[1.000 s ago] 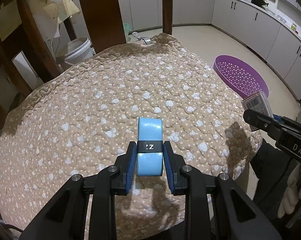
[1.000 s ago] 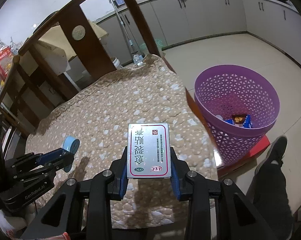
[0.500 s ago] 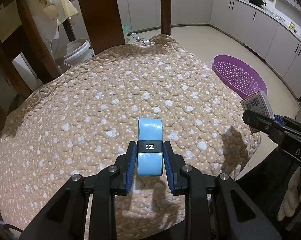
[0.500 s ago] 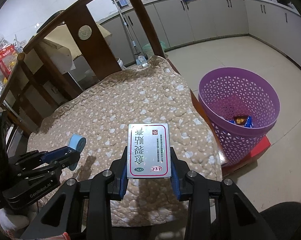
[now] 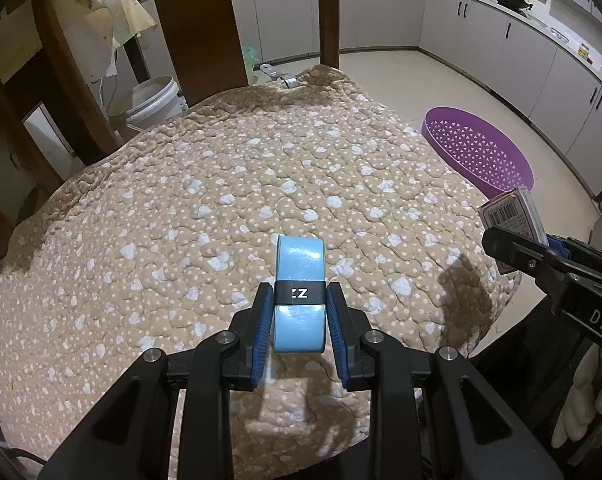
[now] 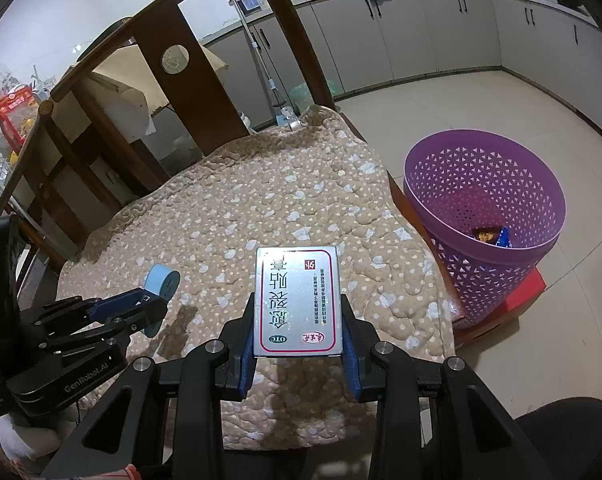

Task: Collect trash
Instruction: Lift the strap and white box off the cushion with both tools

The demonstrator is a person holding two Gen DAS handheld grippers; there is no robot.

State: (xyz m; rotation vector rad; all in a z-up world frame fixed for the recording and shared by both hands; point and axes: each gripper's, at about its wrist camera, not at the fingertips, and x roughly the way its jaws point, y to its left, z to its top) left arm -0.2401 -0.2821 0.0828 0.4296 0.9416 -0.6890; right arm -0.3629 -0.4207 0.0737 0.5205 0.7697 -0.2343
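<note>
My left gripper (image 5: pixel 299 308) is shut on a light blue tape roll (image 5: pixel 299 276) with a black band, held above the quilted seat cushion (image 5: pixel 205 200). That roll (image 6: pixel 161 282) and the left gripper (image 6: pixel 149 304) also show at the left of the right wrist view. The right gripper (image 6: pixel 298 328) is shut on a flat silver medicine box (image 6: pixel 296 300) with a red border, over the cushion's near right corner. This box (image 5: pixel 513 216) appears at the right edge of the left wrist view. A purple mesh waste basket (image 6: pixel 481 224) stands on the floor to the right of the seat, with wrappers (image 6: pixel 493 237) inside.
A wooden chair back (image 5: pixel 197 28) rises behind the cushion. A white bucket (image 5: pixel 153 100) sits on the floor beyond it. The basket rests on a red board (image 6: pixel 521 292). Kitchen cabinets (image 6: pixel 441 28) line the far wall. A person's gloved hand (image 5: pixel 585 396) holds the right gripper.
Both grippers keep their grips. In the right wrist view the scene has slid slightly, with the basket a little farther right and more of the cushion in sight.
</note>
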